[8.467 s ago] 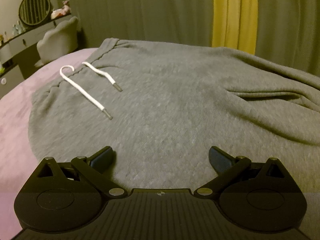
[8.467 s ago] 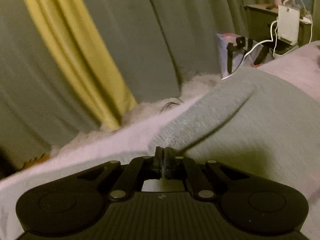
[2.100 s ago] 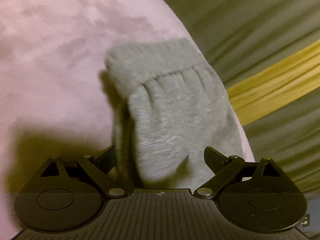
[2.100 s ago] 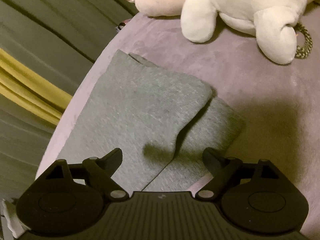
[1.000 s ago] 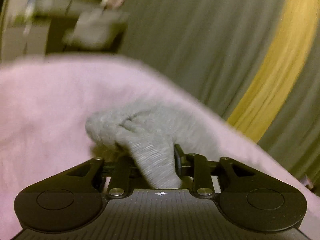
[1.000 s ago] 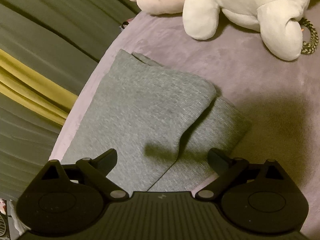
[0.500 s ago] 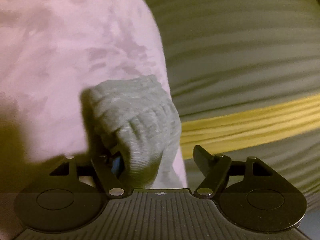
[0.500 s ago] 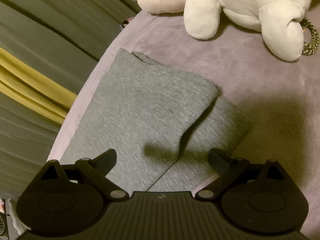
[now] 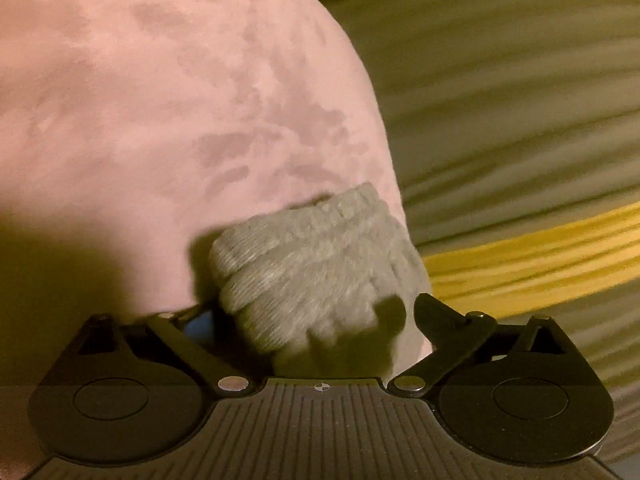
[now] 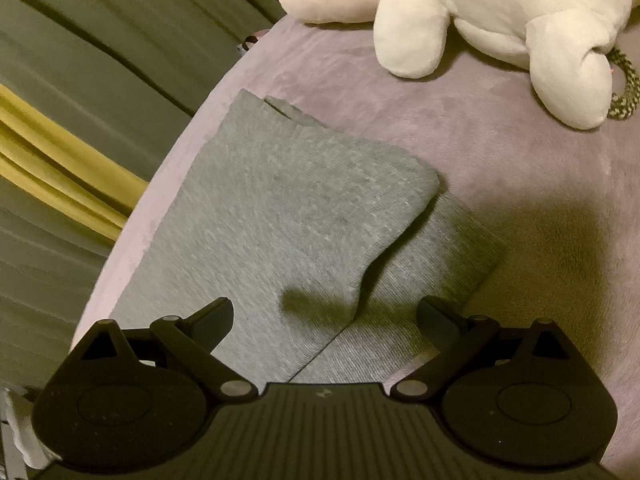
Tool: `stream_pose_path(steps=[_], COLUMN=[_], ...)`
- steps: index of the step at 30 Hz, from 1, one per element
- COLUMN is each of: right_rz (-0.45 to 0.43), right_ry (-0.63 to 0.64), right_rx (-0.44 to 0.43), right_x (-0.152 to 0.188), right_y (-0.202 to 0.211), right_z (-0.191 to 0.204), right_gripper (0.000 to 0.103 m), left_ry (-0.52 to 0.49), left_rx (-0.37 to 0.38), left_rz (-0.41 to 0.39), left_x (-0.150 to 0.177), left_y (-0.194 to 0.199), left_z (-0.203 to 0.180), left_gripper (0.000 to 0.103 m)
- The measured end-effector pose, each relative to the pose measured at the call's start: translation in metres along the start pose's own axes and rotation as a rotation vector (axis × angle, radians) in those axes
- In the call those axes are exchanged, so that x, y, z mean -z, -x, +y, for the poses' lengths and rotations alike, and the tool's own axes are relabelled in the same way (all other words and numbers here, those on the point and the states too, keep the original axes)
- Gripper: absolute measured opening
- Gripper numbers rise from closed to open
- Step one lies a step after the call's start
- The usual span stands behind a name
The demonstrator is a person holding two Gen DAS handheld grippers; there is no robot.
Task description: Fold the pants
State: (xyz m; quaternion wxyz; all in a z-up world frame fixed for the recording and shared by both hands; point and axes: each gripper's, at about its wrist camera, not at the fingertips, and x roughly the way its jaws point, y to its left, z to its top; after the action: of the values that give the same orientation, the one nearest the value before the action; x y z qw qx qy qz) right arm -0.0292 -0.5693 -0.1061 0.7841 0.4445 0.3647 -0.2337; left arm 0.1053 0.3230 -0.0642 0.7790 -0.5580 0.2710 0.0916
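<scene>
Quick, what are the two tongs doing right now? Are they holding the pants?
Left tongs: open, jaws just spread; the grey pants cuff sits between them, not pinched.
Right tongs: open, holding nothing, above the folded pants.

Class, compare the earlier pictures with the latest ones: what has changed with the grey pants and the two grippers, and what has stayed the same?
The left gripper clamped the ribbed cuff a second ago; its jaws have just been opening, letting it go. The right gripper stays open over the folded pants.
</scene>
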Motion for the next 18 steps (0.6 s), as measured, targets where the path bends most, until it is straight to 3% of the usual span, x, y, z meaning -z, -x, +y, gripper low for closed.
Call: stream_pose_path(steps=[1,3,4,8,13,15,16,17,18], right_rz=[0.001,0.001,0.001,0.003,0.003,0.001,-0.001,-0.002,-0.003], right_ry=[0.004,0.010,0.011,0.027,0.033,0.022,0.016,0.010,0.006], right_rx=[0.004,0.011,0.014,0.027,0.034,0.025,0.021,0.017,0.012], right_x=[0.000,0.000,0.000,0.001,0.002,0.001,0.002,0.002,0.002], right_y=[0.000,-0.001,-0.001,-0.002,-0.003,-0.002,-0.002,-0.002,-0.001], right_z=[0.001,0.002,0.002,0.005,0.007,0.004,0.004,0.003,0.002], right_gripper=[0.098,0.098,0.098,0.098,0.098,0.098,0.098,0.098,0.098], left_ry=[-0.005,-0.080,-0.132,-0.283,-0.474,-0.596,-0.655,-0.650,-0.592], left_rx=[-0.004,-0.063,-0.089,-0.071,-0.040,-0.112,-0.164,-0.256,-0.355], left_rz=[-0.010,-0.050,-0.051,-0.152,-0.336,-0.411,-0.422,-0.384,-0.319], left_x=[-0.001,-0.001,0.000,0.009,0.030,0.041,0.044,0.041,0.033], left_y=[-0.001,-0.001,0.003,0.027,0.055,0.057,0.049,0.035,0.022], left_z=[-0.004,-0.015,-0.019,-0.040,-0.074,-0.079,-0.077,-0.072,-0.064], left_gripper=[0.098,0.066,0.056,0.041,0.037,0.039,0.045,0.053,0.055])
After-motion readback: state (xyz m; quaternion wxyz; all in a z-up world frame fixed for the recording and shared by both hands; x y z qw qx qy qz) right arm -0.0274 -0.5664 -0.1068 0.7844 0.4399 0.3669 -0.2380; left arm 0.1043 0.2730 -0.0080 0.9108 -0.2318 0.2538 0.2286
